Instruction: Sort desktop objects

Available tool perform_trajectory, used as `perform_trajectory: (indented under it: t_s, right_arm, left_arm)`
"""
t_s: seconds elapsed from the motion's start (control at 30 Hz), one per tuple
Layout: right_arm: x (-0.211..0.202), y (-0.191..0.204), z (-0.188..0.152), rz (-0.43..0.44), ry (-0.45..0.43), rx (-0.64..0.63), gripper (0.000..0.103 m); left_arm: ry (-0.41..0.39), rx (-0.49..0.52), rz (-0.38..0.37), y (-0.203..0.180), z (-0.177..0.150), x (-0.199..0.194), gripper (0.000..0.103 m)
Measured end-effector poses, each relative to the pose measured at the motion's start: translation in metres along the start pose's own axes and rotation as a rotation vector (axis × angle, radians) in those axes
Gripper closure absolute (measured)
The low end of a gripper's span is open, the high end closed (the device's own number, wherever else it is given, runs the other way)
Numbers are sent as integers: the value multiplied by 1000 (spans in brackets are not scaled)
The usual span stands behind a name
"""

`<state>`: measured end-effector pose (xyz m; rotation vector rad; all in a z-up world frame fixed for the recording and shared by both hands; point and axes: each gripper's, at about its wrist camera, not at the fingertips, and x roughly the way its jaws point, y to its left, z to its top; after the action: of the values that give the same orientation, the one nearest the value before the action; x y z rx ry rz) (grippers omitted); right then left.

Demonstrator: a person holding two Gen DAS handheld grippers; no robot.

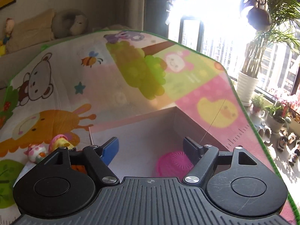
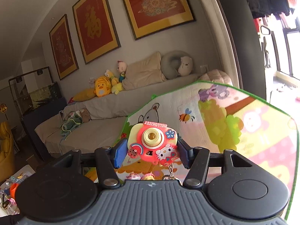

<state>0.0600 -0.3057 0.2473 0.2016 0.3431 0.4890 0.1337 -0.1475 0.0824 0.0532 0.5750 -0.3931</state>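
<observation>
Left gripper [image 1: 151, 147] fingers spread wide, empty, above box [image 1: 135, 131] holding pink ball [image 1: 173, 162]. Right gripper [image 2: 151, 153] fingers clamped on toy camera [image 2: 152, 143].

Glossy plastic toy camera [image 2: 152, 143]

The open cardboard box [image 1: 142, 131] stands on the cartoon-printed play mat [image 1: 65, 78]. Inside it, at 5 o'clock, lies the pink ribbed round toy [image 1: 172, 163]. At 9 o'clock from the box, on the mat, lie small plastic figure toys [image 1: 48, 148]. Beyond the mat, at 2 o'clock, stands a white ribbed plant pot [image 1: 246, 88].
</observation>
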Motion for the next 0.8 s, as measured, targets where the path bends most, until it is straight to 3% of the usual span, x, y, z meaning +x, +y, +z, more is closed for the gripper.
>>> perform_trajectory:
  t_s: [0.27, 0.47, 0.63, 0.8]
  right_arm:
    - [-12, 12, 24, 6, -53, -7, 46]
    - [-24, 17, 32, 24, -104, -18, 46]
    - [-48, 20, 56, 16, -199, -41, 46]
    - [-53, 24, 74, -111, -268, -93, 46]
  left_arm:
    - [-26, 66, 45, -1, -3, -12, 18]
    - [25, 9, 85, 20, -5, 0, 21]
    - [33, -20, 84, 27, -7, 1, 21]
    - [13, -22, 108, 30, -3, -6, 20]
